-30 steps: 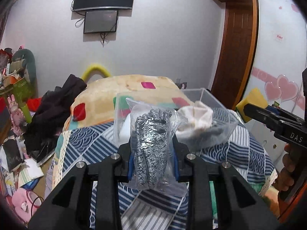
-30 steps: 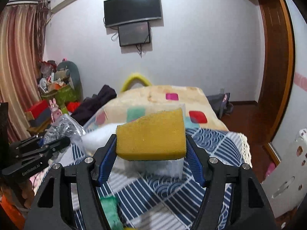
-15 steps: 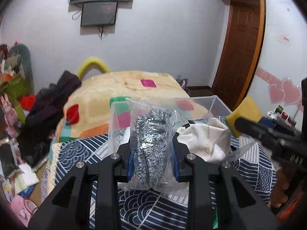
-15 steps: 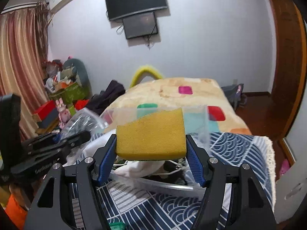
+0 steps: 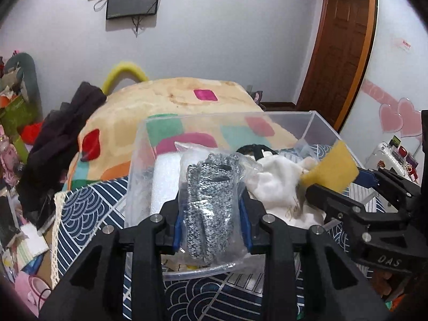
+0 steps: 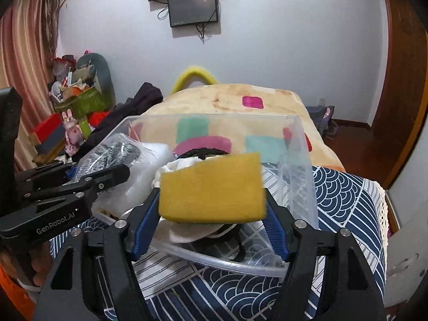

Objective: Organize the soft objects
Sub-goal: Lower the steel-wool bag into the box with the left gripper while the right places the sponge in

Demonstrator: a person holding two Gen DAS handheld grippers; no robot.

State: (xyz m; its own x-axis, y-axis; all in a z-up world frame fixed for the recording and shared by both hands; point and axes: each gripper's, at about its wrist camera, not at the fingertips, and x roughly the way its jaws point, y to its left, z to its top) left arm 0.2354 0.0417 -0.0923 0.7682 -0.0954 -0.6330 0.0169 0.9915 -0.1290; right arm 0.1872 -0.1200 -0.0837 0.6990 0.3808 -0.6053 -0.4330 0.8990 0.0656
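A clear plastic box (image 5: 227, 115) stands on the blue wave-pattern cover and holds a white cloth (image 5: 275, 182) and a white roll. My left gripper (image 5: 211, 208) hangs over the box's near left part. Its jaws are opening, and a plastic bag of speckled grey gloves (image 5: 211, 195) still stands upright between them with the pads just off it. My right gripper (image 6: 211, 200) is over the box's near right part with its jaws opening. The yellow sponge (image 6: 211, 187) is blurred and tilted between its pads, coming loose. The sponge (image 5: 331, 164) also shows in the left wrist view.
The box (image 6: 214, 117) sits at the foot of a bed with a cream patchwork blanket (image 5: 174, 99). Dark clothes (image 5: 61, 133) lie at the bed's left, and clutter fills the floor beyond. A wooden door (image 5: 342, 53) is at the right.
Both grippers came forward and down over the box, which now fills the view. Both pairs of jaws have widened. The sponge has tilted and blurred between the right pads.
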